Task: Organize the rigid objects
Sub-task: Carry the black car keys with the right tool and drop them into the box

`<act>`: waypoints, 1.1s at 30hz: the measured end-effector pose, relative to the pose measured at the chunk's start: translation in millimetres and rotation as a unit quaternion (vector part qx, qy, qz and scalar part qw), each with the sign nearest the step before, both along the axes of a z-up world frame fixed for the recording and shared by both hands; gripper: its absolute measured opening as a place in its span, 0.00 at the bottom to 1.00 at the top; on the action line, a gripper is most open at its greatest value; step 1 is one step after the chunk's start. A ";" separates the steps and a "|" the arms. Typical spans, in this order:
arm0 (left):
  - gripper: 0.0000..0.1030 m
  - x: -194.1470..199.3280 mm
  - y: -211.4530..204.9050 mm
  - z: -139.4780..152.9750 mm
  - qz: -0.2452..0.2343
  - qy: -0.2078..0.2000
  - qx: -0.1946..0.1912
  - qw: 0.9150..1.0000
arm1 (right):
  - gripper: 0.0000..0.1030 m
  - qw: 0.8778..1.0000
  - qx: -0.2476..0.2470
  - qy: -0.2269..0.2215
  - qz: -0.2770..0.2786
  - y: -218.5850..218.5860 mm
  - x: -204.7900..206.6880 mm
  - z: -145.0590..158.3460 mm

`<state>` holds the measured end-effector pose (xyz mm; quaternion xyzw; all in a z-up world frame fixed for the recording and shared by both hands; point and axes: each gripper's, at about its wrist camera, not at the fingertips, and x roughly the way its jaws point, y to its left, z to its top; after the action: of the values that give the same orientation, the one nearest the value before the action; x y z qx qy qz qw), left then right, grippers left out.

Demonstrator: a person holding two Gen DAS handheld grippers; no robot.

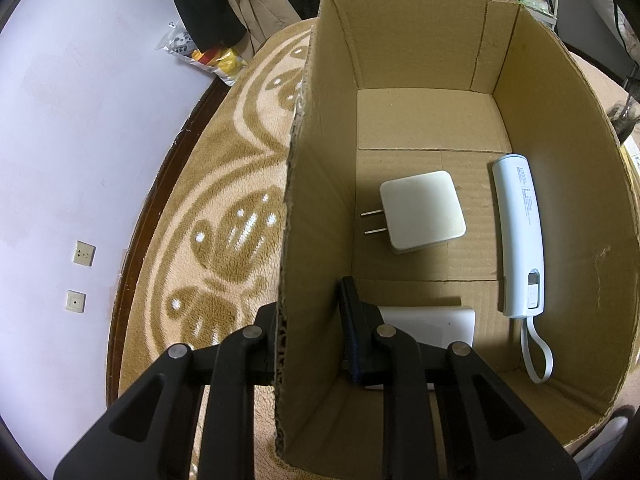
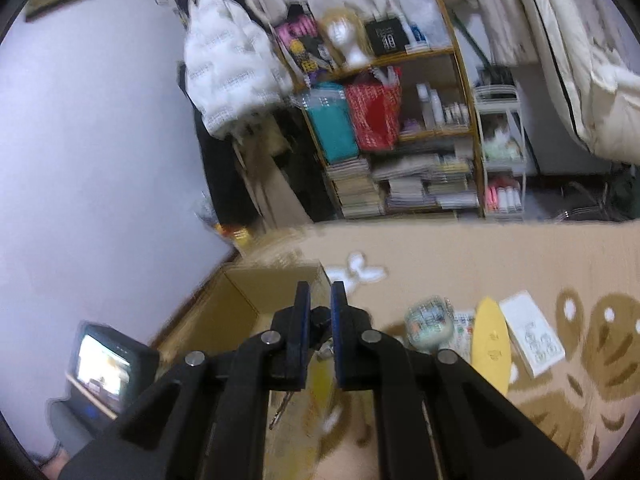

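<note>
The open cardboard box [image 1: 560,160] stands upright on the patterned rug, flaps gone, its brown walls tall and ragged along the top edge. On its floor, near the middle, a square white charger [image 1: 424,210] lies flat with its two metal prongs pointing left. Along the right wall lies a long white power bank [image 1: 518,236], printed text on its side and a white strap loop at its near end. At the near left of the floor a flat white block [image 1: 432,322] lies partly hidden. Outside the box, on the rug to the right, lie a yellow oval piece [image 2: 491,344] and a white printed packet [image 2: 532,334].
</note>
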<state>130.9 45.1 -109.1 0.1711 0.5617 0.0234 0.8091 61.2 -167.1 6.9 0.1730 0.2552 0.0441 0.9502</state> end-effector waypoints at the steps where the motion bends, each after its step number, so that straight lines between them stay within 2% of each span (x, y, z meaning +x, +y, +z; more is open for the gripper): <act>1: 0.21 -0.3 0.0 0.1 0.000 0.000 0.000 1.000 | 0.10 1.000 0.000 -0.010 0.005 2.1 -2.7 8.5; 6: 0.21 0.2 0.5 0.2 0.000 0.000 0.000 1.000 | 0.10 0.999 0.015 -0.043 0.030 15.5 -9.4 36.2; 10: 0.21 0.0 0.5 0.1 0.000 0.001 0.000 1.000 | 0.10 0.997 0.019 -0.047 0.054 27.2 -11.1 40.9; 18: 0.21 1.1 0.8 -0.1 0.000 0.002 -0.001 1.000 | 0.10 0.996 0.011 -0.015 0.084 49.0 -4.6 20.9; 21: 0.21 1.3 1.2 -0.2 0.000 0.002 -0.001 1.000 | 0.10 0.995 0.030 -0.002 0.098 53.3 -2.2 12.9; 27: 0.20 1.3 0.9 -0.1 0.000 0.002 0.000 1.000 | 0.10 0.994 0.014 0.011 0.110 63.8 -0.5 3.2; 33: 0.20 1.3 1.1 -0.3 0.000 0.002 -0.001 1.000 | 0.11 0.992 0.026 0.067 0.108 58.1 14.1 -27.9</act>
<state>132.2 46.2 -109.3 0.1709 0.5635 0.0223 0.8080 75.3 -109.0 -21.0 0.1716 0.3346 0.1412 0.9158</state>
